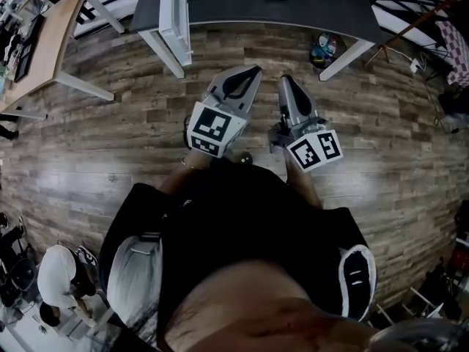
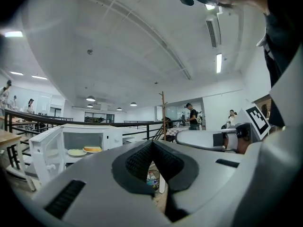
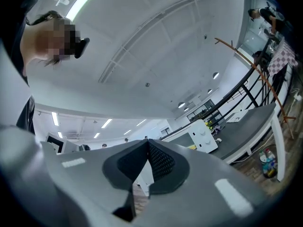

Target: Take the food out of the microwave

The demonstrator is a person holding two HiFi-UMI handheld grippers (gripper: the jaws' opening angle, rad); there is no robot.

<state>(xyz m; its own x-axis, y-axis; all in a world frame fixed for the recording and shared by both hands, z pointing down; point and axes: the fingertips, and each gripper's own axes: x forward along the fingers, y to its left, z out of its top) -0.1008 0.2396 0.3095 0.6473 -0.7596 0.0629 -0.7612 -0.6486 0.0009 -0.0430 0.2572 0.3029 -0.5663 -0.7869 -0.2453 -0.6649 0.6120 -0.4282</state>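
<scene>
1 microwave (image 2: 113, 138) | 2 plates of food (image 2: 75, 152) (image 2: 92, 149) | 2 grippers (image 1: 251, 72) (image 1: 286, 80) | 2 tables (image 1: 315, 6) (image 1: 55, 42) — dark, wooden

Open microwave (image 2: 111, 137) on dark table (image 1: 315, 9)

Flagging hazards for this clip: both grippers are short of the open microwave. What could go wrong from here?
The left gripper and right gripper are shut; reaching in that way might shove the plates rather than grip them. The open door juts out on the left and the left gripper could clip it.
</scene>
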